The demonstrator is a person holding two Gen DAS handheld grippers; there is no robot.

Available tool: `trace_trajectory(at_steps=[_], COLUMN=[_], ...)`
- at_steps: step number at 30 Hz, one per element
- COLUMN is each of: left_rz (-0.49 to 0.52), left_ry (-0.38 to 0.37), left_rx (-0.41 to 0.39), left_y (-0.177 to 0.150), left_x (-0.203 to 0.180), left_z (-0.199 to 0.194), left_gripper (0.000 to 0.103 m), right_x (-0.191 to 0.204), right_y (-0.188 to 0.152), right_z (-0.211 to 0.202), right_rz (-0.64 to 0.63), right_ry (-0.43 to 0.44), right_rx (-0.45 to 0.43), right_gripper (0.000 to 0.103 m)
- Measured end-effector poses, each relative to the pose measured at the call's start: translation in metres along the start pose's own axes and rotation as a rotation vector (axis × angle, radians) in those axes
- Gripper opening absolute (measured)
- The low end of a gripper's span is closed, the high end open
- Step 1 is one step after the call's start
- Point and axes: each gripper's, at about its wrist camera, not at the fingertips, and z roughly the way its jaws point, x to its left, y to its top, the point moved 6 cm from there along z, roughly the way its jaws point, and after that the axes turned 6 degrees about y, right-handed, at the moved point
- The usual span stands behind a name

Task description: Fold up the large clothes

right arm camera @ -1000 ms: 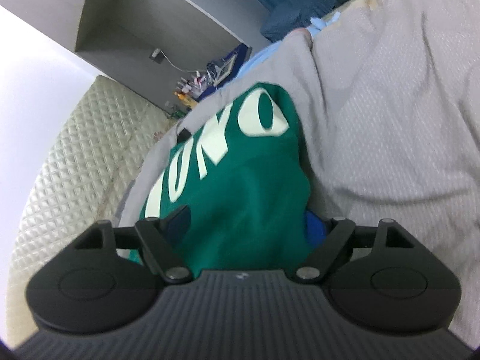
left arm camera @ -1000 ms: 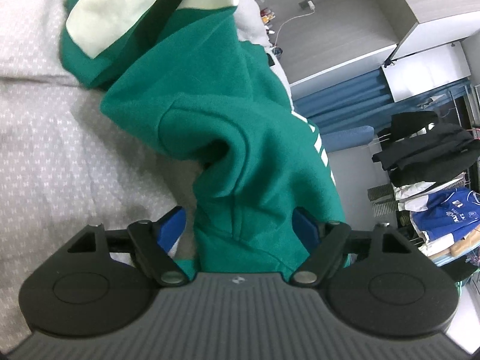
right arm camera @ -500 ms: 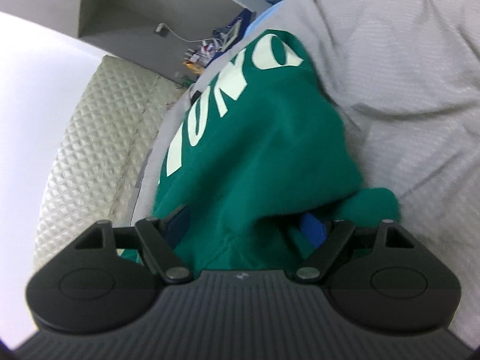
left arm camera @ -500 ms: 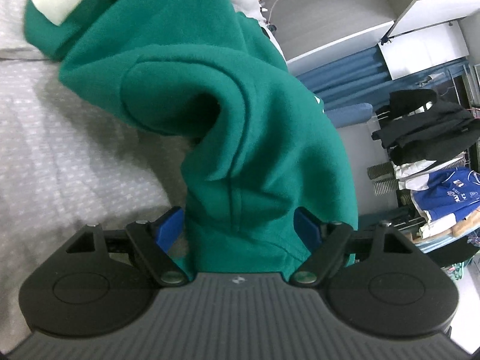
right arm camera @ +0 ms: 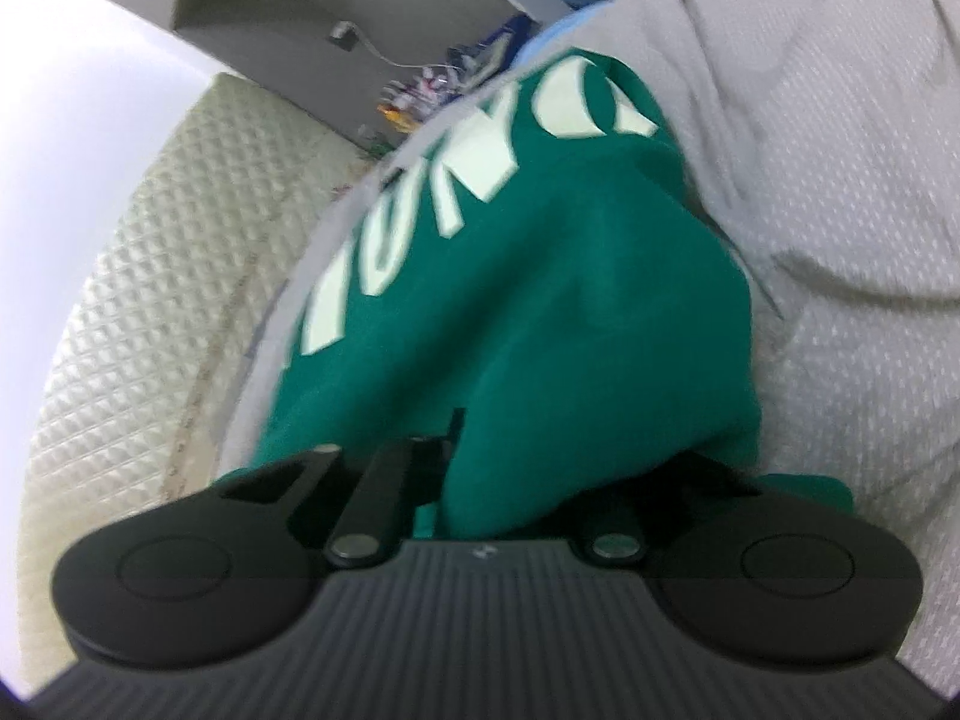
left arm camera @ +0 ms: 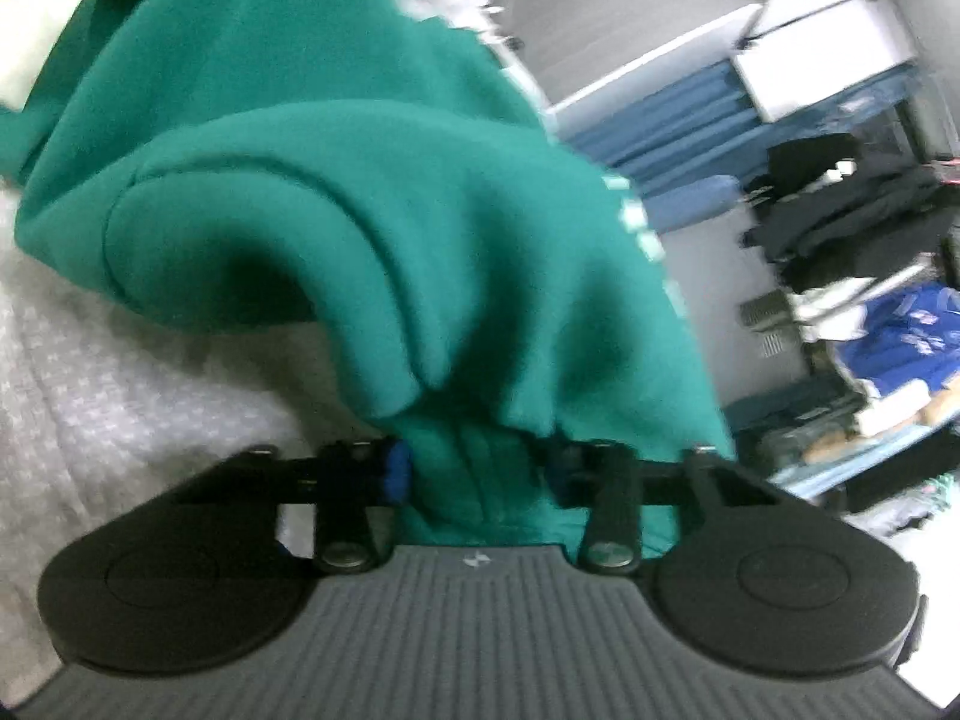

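A green sweatshirt (left arm camera: pixel 420 210) with pale block lettering (right arm camera: pixel 480 138) lies on a grey bedsheet (left arm camera: pixel 120 390). In the left wrist view my left gripper (left arm camera: pixel 477 471) has a bunched fold of its hem between the blue pads (left arm camera: pixel 396 471); the jaws are closing and the pads press on the cloth. In the right wrist view the sweatshirt (right arm camera: pixel 540 330) drapes over my right gripper (right arm camera: pixel 498 480). Those jaws are closing too, pinching the fabric, and the cloth hides the fingertips.
The grey sheet (right arm camera: pixel 840 240) stretches to the right of the sweatshirt. A quilted headboard (right arm camera: pixel 150 270) curves along the left. Dark clothes on a rack (left arm camera: pixel 840 210) and a blue jersey (left arm camera: pixel 900 348) stand beyond the bed, beside a grey shelf unit (left arm camera: pixel 630 12).
Both grippers went from wide open around the fabric to pinched on it. Both have pushed in closer, and the cloth now bunches up at the pads.
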Motion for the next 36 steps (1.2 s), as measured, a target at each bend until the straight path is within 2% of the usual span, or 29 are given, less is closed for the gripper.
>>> trace_trajectory(at_steps=[5,8,10,18,22,28,36], left_rz=[0.051,0.071,0.072,0.094,0.156,0.268,0.366], left_ry=[-0.178,-0.287,-0.324,-0.391,-0.416,-0.424,-0.447], left_rx=[-0.064,-0.086,-0.1,-0.177,-0.228,-0.311,-0.452], left_y=[0.003,0.0,-0.002,-0.021,-0.023,0.008,0.074], left_x=[-0.035,-0.05,-0.055,-0.07,-0.09,-0.155,-0.276], left_z=[-0.044,-0.07,-0.08,-0.139,-0.193,-0.266,-0.389], left_gripper=[0.028,0.027,0.027,0.025,0.025,0.024,0.024], right_x=[0.039,0.057,0.066,0.101,0.139,0.211,0.348], right_y=[-0.002,-0.004,-0.007,-0.038,-0.037,0.0,0.063], right_z=[-0.044,-0.071,-0.087,-0.144,-0.176,-0.209,-0.272], right_rz=[-0.115,-0.156,-0.166,-0.232,-0.325,-0.38,-0.503], right_ry=[0.073,0.122,0.151,0.237,0.261,0.303,0.401], right_rx=[-0.074,-0.115,-0.132,-0.184,-0.218,-0.254,-0.342], right_gripper=[0.012,0.012,0.012,0.011,0.011,0.011,0.011])
